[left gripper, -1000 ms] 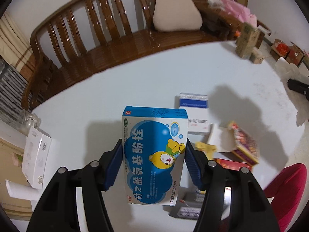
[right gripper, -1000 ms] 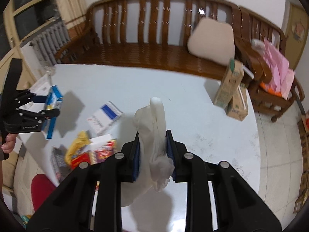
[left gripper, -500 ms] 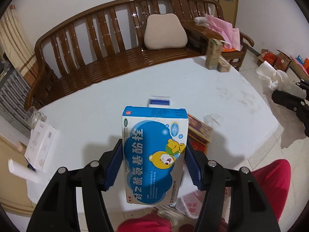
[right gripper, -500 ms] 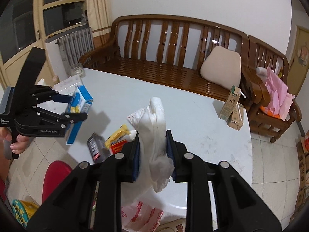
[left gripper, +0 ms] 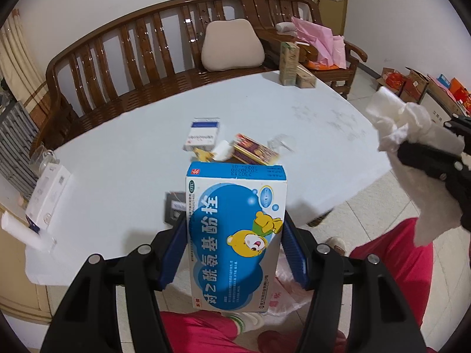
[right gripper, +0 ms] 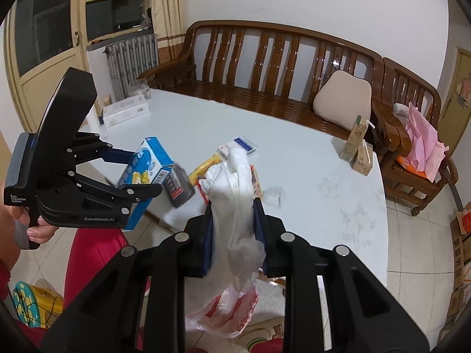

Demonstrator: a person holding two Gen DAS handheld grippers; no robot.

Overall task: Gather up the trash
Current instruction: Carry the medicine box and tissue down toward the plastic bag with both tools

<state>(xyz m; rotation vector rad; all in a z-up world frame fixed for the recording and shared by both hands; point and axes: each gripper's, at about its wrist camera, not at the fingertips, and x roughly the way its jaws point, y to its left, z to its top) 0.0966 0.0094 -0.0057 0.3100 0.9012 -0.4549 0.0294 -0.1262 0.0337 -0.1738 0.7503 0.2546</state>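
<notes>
Both hands have pulled back from the middle of the counter point(left gripper: 123, 158) toward its near edge: a second ago the views looked down on the litter from close by, and now the near edge, the floor and the person's red trousers point(left gripper: 391, 244) show beneath the grippers. The left hand-held gripper point(left gripper: 235, 235) is clamped part-way open on the blue medicine box point(left gripper: 235, 232), pads pressing on its two long sides, box upright and clear of the counter. The right hand-held gripper point(right gripper: 232, 229) is nearly closed on a crumpled white tissue wad point(right gripper: 235, 206), which sticks out above and below the pads. Under it, off the near edge, a clear plastic bag with red print point(right gripper: 226, 309) hangs open; in my judgement that is where both pieces are headed, so two items are about to be binned.

More trash waits near the middle of the near edge: a white-and-blue box point(left gripper: 203, 135), a yellow wrapper point(left gripper: 203, 154), a red-and-gold pack point(left gripper: 256, 150), a dark packet point(left gripper: 173, 209). Two drink cartons point(right gripper: 357, 150) stand at the far right corner, a white box point(right gripper: 126, 111) and a glass jar point(right gripper: 139, 88) at the far left corner. Behind are a wooden bench point(right gripper: 265, 67) with a beige cushion point(right gripper: 341, 100), a radiator and tiled floor
</notes>
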